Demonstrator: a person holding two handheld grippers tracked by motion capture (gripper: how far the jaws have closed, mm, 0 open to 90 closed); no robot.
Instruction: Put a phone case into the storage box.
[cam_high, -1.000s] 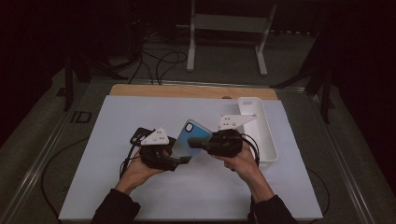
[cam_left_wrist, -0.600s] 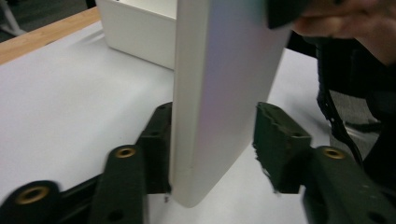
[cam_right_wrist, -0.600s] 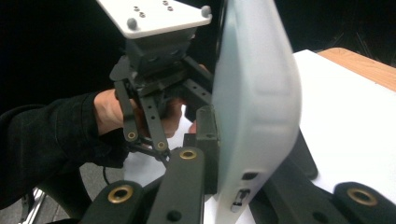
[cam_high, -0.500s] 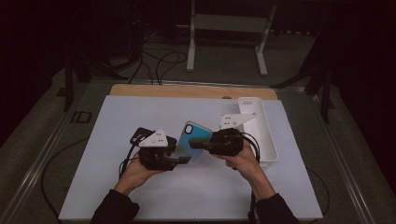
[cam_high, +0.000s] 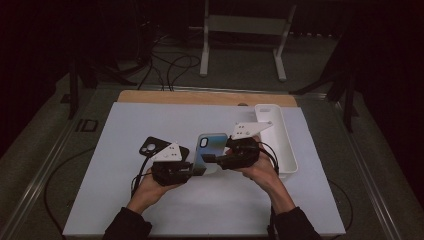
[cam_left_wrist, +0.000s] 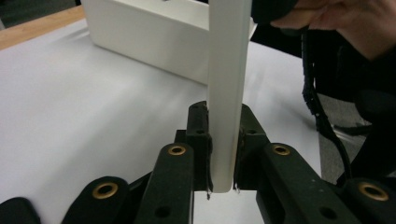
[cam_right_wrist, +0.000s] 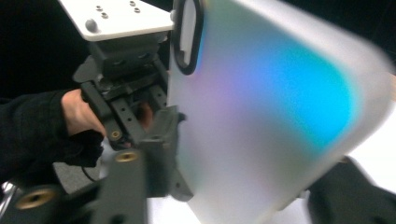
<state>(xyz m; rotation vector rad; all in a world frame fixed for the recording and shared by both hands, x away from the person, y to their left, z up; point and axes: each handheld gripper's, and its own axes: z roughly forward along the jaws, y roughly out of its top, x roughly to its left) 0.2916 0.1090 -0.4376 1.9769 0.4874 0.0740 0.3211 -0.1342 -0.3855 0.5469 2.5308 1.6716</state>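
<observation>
A white-topped table (cam_high: 125, 200) bears a white tray (cam_high: 286, 145) and a black phone case (cam_high: 152, 145).

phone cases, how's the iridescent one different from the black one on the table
The iridescent phone case is frosted with a blue-purple sheen; the black phone case is plain dark. The iridescent one is held up off the mat, its edge pinched by the left gripper with the right gripper alongside it; the black one lies flat on the white mat, behind the left gripper. Both have a camera cutout at a corner.
</observation>
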